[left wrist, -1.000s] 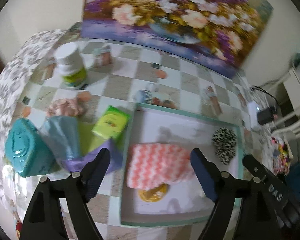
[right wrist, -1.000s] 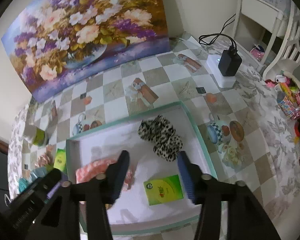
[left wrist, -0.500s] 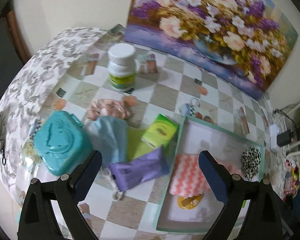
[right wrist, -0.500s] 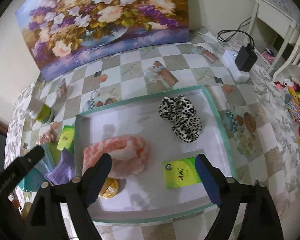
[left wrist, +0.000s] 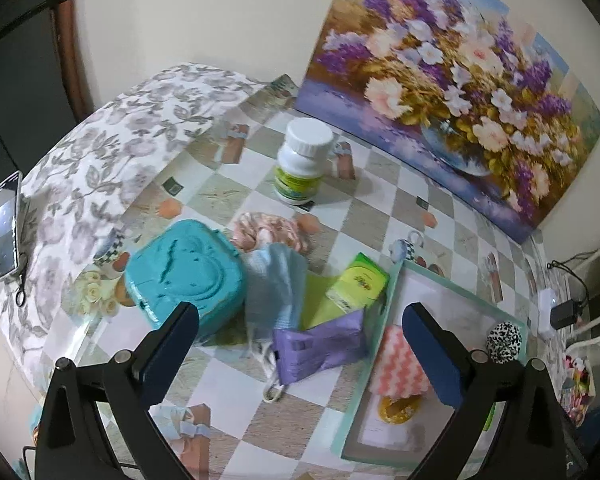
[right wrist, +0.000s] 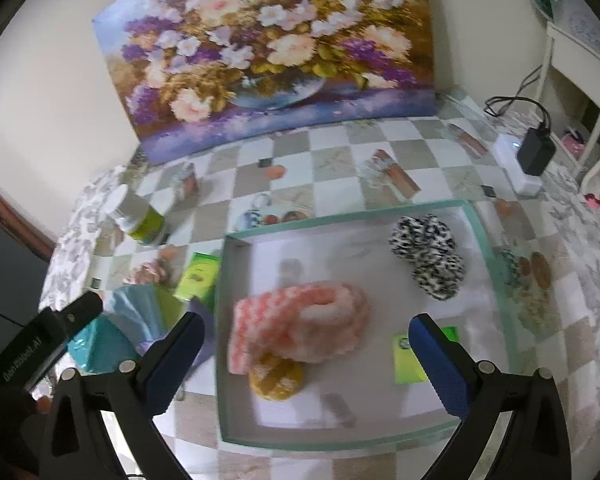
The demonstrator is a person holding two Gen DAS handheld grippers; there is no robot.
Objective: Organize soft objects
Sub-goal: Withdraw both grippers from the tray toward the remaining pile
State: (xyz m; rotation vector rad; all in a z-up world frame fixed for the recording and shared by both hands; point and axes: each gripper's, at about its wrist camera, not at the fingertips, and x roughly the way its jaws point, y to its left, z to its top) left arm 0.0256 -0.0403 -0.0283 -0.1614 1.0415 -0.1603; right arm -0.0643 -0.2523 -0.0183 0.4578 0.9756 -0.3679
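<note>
Left wrist view: left gripper (left wrist: 300,344) is seen opening with nothing between its fingers, above the purple mask (left wrist: 320,346) left of the teal tray (left wrist: 384,328); right gripper (right wrist: 306,354), also opening and holding nothing, is hung over that tray, where the pink scarf (right wrist: 300,328) is already kept.

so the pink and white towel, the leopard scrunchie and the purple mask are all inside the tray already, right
Not quite. The pink and white towel and the leopard scrunchie lie inside the tray, but the purple mask lies outside it, on the checkered tablecloth beside the tray's edge. The left wrist view shows this.
</note>
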